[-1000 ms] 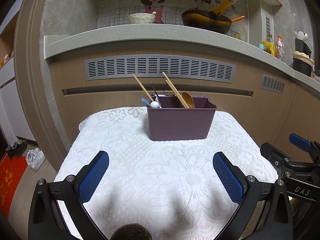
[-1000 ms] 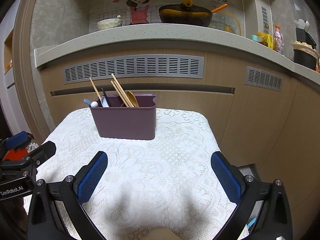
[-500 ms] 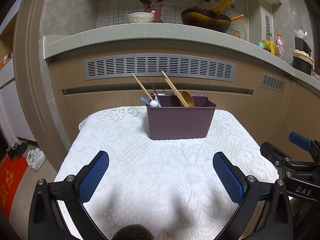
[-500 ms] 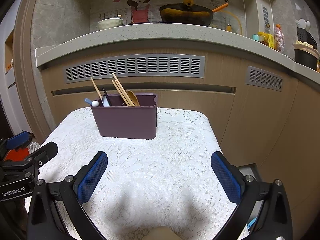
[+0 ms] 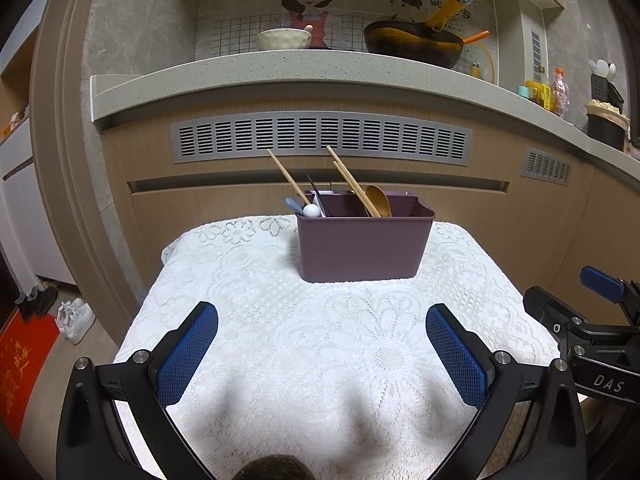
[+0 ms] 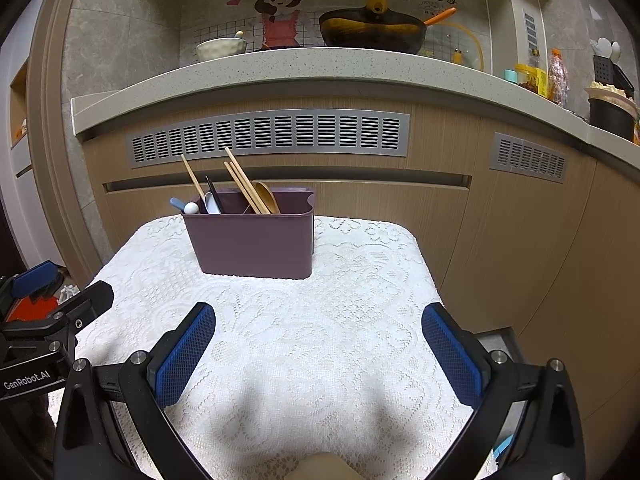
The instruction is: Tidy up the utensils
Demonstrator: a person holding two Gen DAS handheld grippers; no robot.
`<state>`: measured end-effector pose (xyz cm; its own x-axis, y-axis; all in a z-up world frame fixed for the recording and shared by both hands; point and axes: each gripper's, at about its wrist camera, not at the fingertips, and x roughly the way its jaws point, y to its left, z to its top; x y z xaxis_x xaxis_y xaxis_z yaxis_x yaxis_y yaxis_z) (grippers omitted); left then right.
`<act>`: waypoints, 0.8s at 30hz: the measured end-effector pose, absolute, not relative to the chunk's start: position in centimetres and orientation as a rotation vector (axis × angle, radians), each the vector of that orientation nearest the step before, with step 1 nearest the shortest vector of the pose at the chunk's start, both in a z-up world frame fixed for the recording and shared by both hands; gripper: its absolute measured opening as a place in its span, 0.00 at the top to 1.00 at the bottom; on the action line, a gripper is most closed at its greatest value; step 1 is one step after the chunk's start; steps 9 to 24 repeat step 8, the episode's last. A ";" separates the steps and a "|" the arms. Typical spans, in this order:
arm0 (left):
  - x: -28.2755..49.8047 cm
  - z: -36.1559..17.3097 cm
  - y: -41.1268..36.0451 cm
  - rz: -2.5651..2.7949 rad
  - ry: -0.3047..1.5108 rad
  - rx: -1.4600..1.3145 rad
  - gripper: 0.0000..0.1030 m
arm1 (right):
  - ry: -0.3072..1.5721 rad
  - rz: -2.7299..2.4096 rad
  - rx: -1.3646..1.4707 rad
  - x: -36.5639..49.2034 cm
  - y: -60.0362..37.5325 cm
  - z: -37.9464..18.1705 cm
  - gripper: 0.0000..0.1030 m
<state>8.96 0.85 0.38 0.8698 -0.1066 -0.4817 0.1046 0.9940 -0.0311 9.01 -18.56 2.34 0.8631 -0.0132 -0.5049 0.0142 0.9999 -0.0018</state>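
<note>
A purple utensil holder (image 5: 362, 246) (image 6: 256, 242) stands upright at the far side of a small table under a white lace cloth (image 5: 320, 344) (image 6: 288, 320). Wooden chopsticks (image 5: 352, 182) (image 6: 244, 184), a wooden spoon (image 5: 379, 200) (image 6: 267, 197), a black utensil and a white-tipped blue spoon (image 5: 310, 210) (image 6: 188, 207) stick out of it. My left gripper (image 5: 322, 344) is open over the near cloth, empty. My right gripper (image 6: 318, 344) is open too, holding nothing, well short of the holder.
Behind the table runs a wooden cabinet with a grey vent (image 5: 320, 138) and a stone counter (image 5: 280, 72) bearing a bowl (image 5: 284, 39) and a wok (image 5: 414, 42). White shoes (image 5: 76, 318) and a red mat (image 5: 22, 360) lie on the floor at left.
Both views have shifted only slightly; the holder sits marginally lower in frame. Both grippers stay open and empty.
</note>
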 end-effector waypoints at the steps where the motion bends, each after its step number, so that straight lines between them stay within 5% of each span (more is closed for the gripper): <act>1: 9.0 0.4 0.9 -0.111 0.503 -0.003 0.00 | 0.529 -0.015 0.003 9.0 -18.6 2.3 0.01; 24: 9.0 0.2 0.9 -0.099 0.515 0.012 0.00 | 0.532 -0.015 0.002 9.0 -18.5 2.3 0.01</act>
